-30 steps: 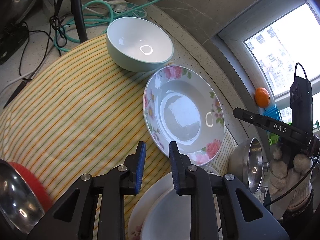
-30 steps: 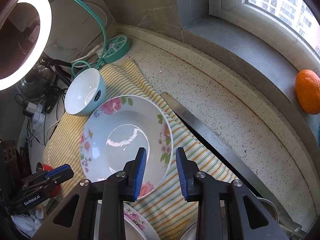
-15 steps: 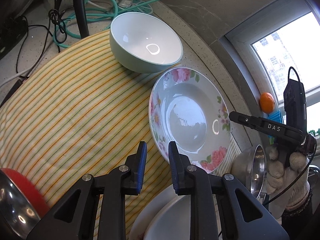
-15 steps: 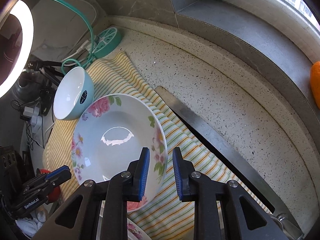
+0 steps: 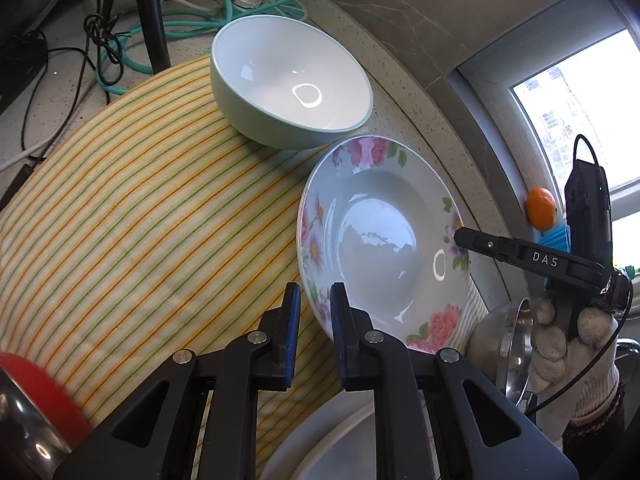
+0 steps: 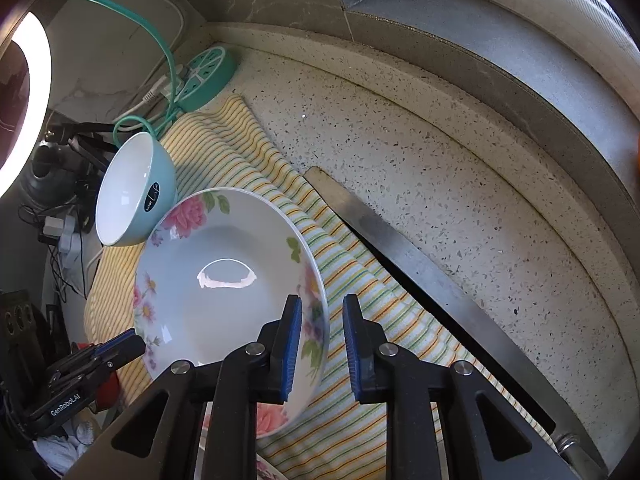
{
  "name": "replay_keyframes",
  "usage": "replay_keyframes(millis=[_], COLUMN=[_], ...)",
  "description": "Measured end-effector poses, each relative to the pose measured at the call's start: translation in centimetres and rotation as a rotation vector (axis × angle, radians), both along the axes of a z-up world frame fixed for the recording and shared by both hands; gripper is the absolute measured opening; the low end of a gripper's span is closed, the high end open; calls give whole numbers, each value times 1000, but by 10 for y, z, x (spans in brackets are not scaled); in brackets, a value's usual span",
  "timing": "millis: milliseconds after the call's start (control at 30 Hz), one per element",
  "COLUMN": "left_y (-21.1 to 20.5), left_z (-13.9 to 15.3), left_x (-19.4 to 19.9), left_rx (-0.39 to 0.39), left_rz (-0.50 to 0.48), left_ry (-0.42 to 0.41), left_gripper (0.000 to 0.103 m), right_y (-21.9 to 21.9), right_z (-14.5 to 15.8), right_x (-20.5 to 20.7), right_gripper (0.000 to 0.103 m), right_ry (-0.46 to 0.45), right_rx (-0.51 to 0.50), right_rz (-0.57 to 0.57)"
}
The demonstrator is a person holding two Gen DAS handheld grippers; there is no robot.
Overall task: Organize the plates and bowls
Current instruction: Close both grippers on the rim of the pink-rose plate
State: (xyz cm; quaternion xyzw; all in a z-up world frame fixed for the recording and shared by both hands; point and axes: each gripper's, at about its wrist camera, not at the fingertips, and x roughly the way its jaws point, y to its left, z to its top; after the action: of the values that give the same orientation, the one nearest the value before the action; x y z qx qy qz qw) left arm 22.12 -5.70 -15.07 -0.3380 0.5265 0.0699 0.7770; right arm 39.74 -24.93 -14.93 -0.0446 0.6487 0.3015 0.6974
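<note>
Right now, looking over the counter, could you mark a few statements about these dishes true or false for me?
1. The floral plate lies on a striped cloth. True.
2. The teal bowl is stacked inside the floral plate. False: it stands beside the plate, on the cloth.
3. An orange sits by the window. True.
4. The teal bowl is full of soup. False: it is empty, with a clean white inside.
5. The right hand is bare. False: it wears a white knitted glove.
</note>
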Motion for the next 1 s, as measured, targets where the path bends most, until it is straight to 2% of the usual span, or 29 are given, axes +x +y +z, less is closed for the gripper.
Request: replay_keyframes(millis=[267, 1000], left_y=[2, 2], left_z=[-2, -2], left_x=[5, 11], left_rx=[8, 11], left_rz=[2, -10], left_ry=[7, 13], left_gripper=[9, 9], right_y=[6, 5], right_z=[-4, -3], right_x=[1, 0], right_gripper=[12, 12], right_ry=[12, 8], right_rx=[8, -3], right_rz=[6, 1])
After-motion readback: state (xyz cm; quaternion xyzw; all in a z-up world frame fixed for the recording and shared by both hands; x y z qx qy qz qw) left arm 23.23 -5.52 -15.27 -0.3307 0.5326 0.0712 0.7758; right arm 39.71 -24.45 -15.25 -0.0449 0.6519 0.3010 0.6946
